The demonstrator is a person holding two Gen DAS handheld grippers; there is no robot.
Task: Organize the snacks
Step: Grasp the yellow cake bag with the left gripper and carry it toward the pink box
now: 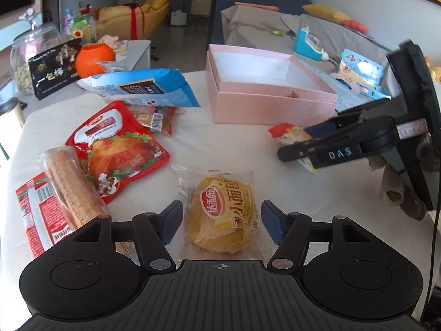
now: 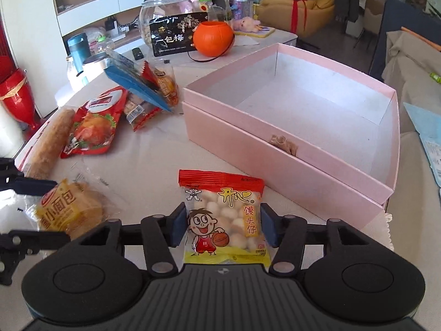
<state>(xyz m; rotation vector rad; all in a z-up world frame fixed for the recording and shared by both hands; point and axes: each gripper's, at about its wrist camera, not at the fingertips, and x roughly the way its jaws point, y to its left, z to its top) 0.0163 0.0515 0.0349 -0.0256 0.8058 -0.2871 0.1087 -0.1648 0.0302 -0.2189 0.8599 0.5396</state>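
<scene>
A yellow bread packet point(image 1: 220, 215) lies on the white table between the open fingers of my left gripper point(image 1: 222, 220), which straddles it without pressing it; it also shows in the right wrist view point(image 2: 69, 212). My right gripper point(image 2: 222, 224) is shut on a red and yellow bag of small white buns point(image 2: 224, 218), pads against both sides. The same gripper and bag show at the right of the left wrist view point(image 1: 292, 138). An open pink box point(image 2: 289, 149) stands just behind the bag, its inside bare; it also shows in the left wrist view point(image 1: 270, 104).
Left of the box lie a red roast-chicken pouch point(image 1: 115, 149), a brown biscuit roll point(image 1: 71, 187), a red sausage pack point(image 1: 33, 215), a blue bag point(image 1: 143, 85) and small wrappers. Behind are an orange pumpkin pot point(image 2: 213, 38), a black packet point(image 2: 176, 34) and a glass jar point(image 2: 165, 8).
</scene>
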